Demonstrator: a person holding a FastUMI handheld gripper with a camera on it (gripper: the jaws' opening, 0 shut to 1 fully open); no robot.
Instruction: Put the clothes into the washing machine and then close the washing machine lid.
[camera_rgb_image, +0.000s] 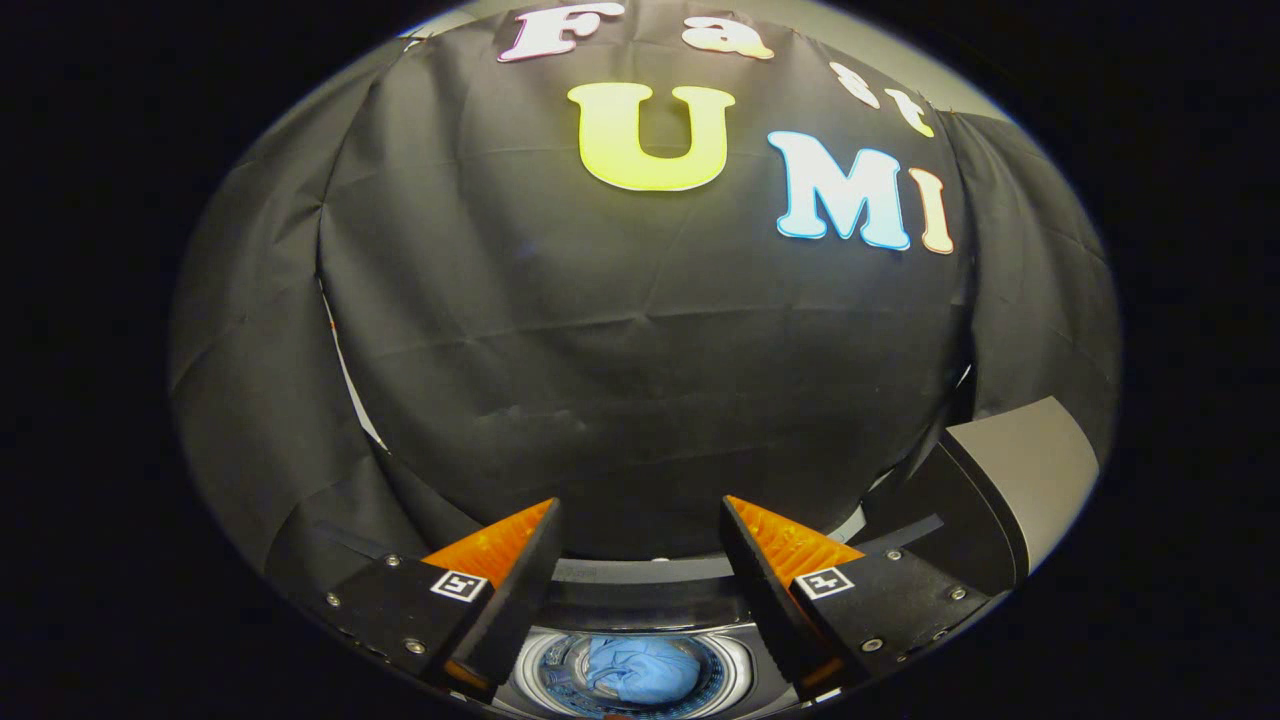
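Gripper (640, 520) wide, holding nothing, above washer (640, 590). Blue clothes (640, 668) bunched inside drum (715, 670). Lid (1010, 480) raised, right of drum.

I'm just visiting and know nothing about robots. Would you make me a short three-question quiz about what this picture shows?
1. True or false: the crumpled blue garment already lies inside the round metal drum of the washing machine.
2. Multiple choice: the gripper has its fingers (a) pressed on the garment, (b) spread apart with nothing between them, (c) pinching the lid.
3. Short answer: is the grey washing machine lid, up beyond the right finger, closed yet?

Key: 1 true; 2 b; 3 no, it stands raised.
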